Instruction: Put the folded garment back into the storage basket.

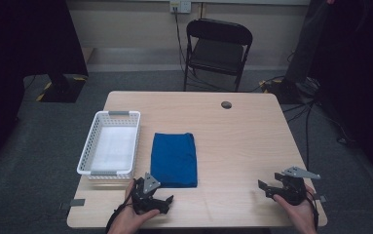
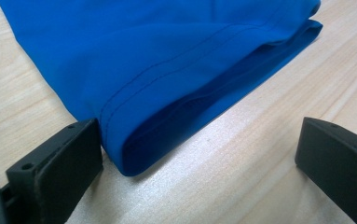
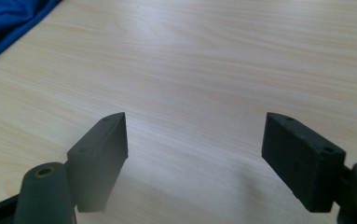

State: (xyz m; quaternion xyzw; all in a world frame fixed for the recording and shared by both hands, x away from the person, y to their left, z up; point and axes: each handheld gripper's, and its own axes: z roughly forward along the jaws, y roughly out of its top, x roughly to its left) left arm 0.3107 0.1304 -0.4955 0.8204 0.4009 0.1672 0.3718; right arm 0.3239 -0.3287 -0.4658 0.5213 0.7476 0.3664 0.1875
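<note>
Folded blue cloth (image 1: 174, 159): I see it flat on the bench (image 1: 242, 141), left of centre, just right of the white basket (image 1: 109, 143). Left claw (image 1: 162, 202): I hold it at the cloth's near edge, jaws wide apart, one jaw beside the fold, gripping nothing. Right claw (image 1: 264, 187): near right of the bench, well apart from the cloth, jaws wide apart over bare wood.

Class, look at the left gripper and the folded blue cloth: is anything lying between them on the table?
Nothing visible. The left gripper stands open at the near corner of the blue cloth, one jaw right beside its folded edge, with bare table between the jaws.
</note>
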